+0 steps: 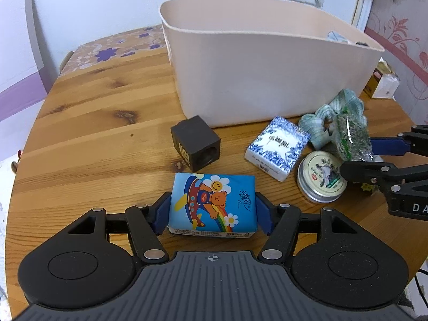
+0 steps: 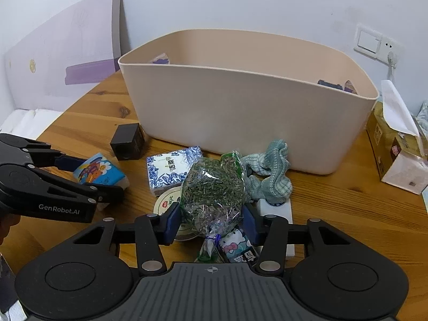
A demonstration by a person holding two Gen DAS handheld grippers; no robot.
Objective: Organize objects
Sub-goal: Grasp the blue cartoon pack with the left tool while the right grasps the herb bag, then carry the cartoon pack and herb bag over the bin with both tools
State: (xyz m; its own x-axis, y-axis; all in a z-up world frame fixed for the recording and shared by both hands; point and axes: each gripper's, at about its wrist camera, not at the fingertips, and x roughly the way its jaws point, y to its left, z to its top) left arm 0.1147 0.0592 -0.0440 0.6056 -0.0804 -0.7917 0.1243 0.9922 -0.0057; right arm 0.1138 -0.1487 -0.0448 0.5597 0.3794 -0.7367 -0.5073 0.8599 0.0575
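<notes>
Gripping both picks at once, your left tongs pinch the blue cartoon-bear tissue pack on the wooden desk, and your right tongs pinch the clear bag of dried green herbs. Next, I judge, lift each clear over the rim of the beige plastic bin before letting go.

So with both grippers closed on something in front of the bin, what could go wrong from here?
The right gripper squeezes a crinkly bag of dried herbs, which could slip or split. The left gripper grips only the near end of the bear tissue pack, so it may droop against the bin wall.
</notes>
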